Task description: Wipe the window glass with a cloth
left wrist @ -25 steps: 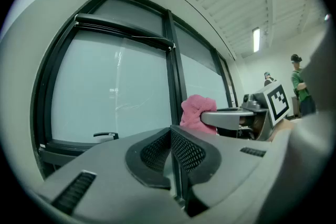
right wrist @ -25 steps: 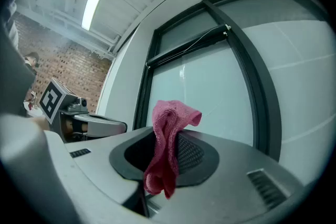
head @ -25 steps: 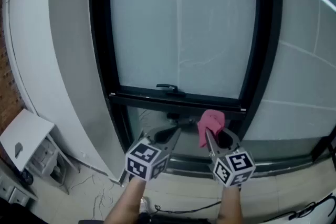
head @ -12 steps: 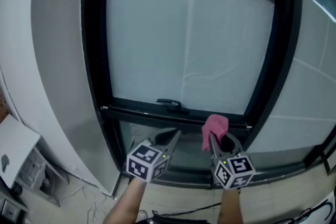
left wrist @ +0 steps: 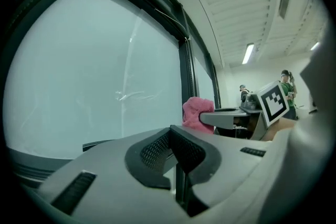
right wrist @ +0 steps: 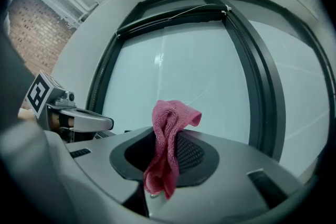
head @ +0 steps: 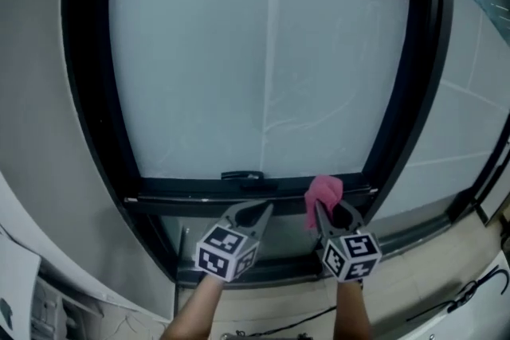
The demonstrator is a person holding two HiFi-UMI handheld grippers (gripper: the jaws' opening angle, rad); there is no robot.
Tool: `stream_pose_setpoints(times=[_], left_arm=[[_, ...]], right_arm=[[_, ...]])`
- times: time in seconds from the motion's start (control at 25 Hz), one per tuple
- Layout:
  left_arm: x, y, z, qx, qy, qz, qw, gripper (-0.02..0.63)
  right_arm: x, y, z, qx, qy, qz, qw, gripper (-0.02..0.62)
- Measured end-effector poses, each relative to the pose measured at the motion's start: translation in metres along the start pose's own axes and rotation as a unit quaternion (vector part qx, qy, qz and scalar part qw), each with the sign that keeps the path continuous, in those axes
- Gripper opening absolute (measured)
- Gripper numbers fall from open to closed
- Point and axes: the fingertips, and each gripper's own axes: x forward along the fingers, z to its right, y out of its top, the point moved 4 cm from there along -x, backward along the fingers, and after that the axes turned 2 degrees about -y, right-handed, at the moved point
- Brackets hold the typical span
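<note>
Pink cloth [head: 323, 190], bunched, pinched between the closed jaws of the right gripper [head: 321, 209], near the lower edge of the window glass [head: 239, 60]. Left gripper [head: 261, 209]: jaws together, holding nothing.

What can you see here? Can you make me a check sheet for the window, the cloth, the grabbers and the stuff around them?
Surface: window glass, pale, with faint streaks, in a dark frame; a handle sits on the bottom rail.
Job's things: pink cloth, bunched, in front of the bottom rail; whether it touches the window cannot be told.
Clutter: nothing seen on the window.
Grippers: left gripper shut, empty; right gripper shut on the cloth.
Cables: black cable lies on the floor at the right.
Surroundings: white furniture at the lower left; brick wall; ceiling lights; people far behind.
</note>
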Motion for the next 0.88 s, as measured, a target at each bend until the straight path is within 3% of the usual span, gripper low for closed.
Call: stream_pose_setpoints(times=[0.28, 0.64, 0.88], left_arm=[[0.049, -0.006, -0.003, -0.007, -0.022, -0.01, 0.9997, 0.008], [0.111, -0.007, 0.005, 0.001, 0.019, -0.022, 0.9996, 0.008], [0.136, -0.02, 0.006, -0.005, 0.047, -0.036, 0.9982, 0.008]], right_arm=[[0.018, -0.012, 0.071, 0.005, -0.092, -0.015, 0.996, 0.094], [0.064, -0.035, 0.177, -0.004, -0.161, -0.024, 0.987, 0.094], [0.095, -0.056, 0.218, -0.007, -0.209, -0.035, 0.977, 0.094]])
